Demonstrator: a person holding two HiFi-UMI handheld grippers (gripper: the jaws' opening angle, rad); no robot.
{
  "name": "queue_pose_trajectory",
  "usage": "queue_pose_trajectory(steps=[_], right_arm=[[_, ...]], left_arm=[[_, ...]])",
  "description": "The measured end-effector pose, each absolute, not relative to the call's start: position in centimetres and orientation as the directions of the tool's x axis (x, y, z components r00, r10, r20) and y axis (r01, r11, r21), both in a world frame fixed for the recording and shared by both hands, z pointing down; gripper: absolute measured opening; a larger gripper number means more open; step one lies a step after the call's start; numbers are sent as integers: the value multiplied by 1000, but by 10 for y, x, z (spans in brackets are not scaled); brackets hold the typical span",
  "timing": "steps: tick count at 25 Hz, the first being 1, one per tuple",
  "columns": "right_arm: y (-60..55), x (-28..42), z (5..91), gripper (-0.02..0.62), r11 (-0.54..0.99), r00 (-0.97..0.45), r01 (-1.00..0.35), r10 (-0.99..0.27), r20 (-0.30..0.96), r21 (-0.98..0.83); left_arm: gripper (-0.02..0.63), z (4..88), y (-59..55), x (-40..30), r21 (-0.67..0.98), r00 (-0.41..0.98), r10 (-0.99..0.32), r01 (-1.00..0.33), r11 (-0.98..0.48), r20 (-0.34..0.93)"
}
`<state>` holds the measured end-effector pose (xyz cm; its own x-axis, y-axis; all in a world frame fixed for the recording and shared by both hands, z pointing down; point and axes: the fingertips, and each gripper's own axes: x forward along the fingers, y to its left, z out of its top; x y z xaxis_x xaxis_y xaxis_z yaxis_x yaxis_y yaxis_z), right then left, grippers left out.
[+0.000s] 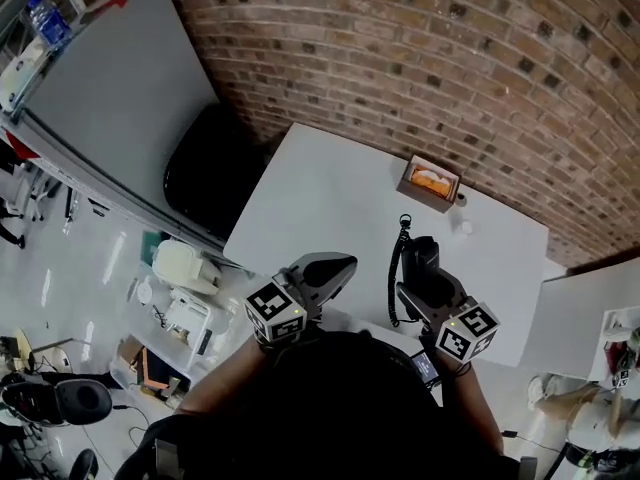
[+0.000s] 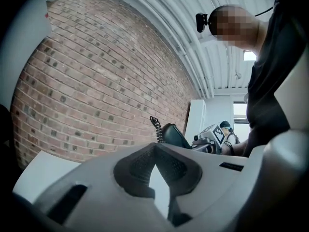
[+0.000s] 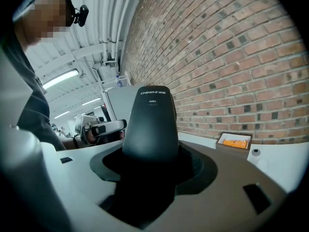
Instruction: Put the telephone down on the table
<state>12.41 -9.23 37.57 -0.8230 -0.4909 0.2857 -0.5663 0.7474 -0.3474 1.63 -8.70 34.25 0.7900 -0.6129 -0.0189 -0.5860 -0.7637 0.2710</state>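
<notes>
the right gripper [image 3: 150, 166] is clamped on the telephone [image 3: 150, 122]: in the right gripper view the black body fills the space between the jaws and rises straight out of them, narrow end up, with small white print near its top. so the telephone's long axis runs along the jaws, pointing away from the person and toward the brick wall [image 1: 450, 58]. its coiled cord [image 1: 393, 278] hangs down the left side of it in the head view, looping back toward the person.

the left gripper [image 2: 154, 149] is drawn in, its pads meeting at the tips with nothing between them. it sits near the right gripper on the left, apart from the telephone and from the cord. the right one is the only tool on the telephone, so the set-down falls to it.

the white table [image 1: 320, 183] lies ahead of and below both grippers. in the head view the telephone shows over the table's near part. how high it sits above the top cannot be told, though the right gripper view looks down across the surface, which suggests it is lifted clear. farther out, near the wall, stand a small open box [image 1: 430, 183] with something orange inside and a small white round thing [image 1: 465, 227] just beside it, both well apart from the telephone.

the coming move, as i judge it, turns on tipping that upright axis down and forward so the telephone lies flat on the bare stretch before the box, with the cord kept out from under it.
</notes>
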Motion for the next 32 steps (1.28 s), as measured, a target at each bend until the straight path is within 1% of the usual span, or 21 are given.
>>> queue_pose_trajectory(steps=[10,18,24,32], right_arm=[[-121,67,364,272,654,-735,-678,-620,276,-337],[-134,13,362,272,574,-663,-744,-698,270,-343],[-134,-18,369,272,533,-628,-772,-723,288,-346],[-139,-32,378,272,526,-633,-769,-705,320,-364]], left_arm=[[6,330,-139,-42,244,868,-495,-470,-848,-45],[6,336,-160,-92,255,919,-393,-373,-892,-30],[6,342,-166,-118,263,942,-333,-313,-913,-36],[6,356,-173,-124,307,945,-326,-303,-902,-25]])
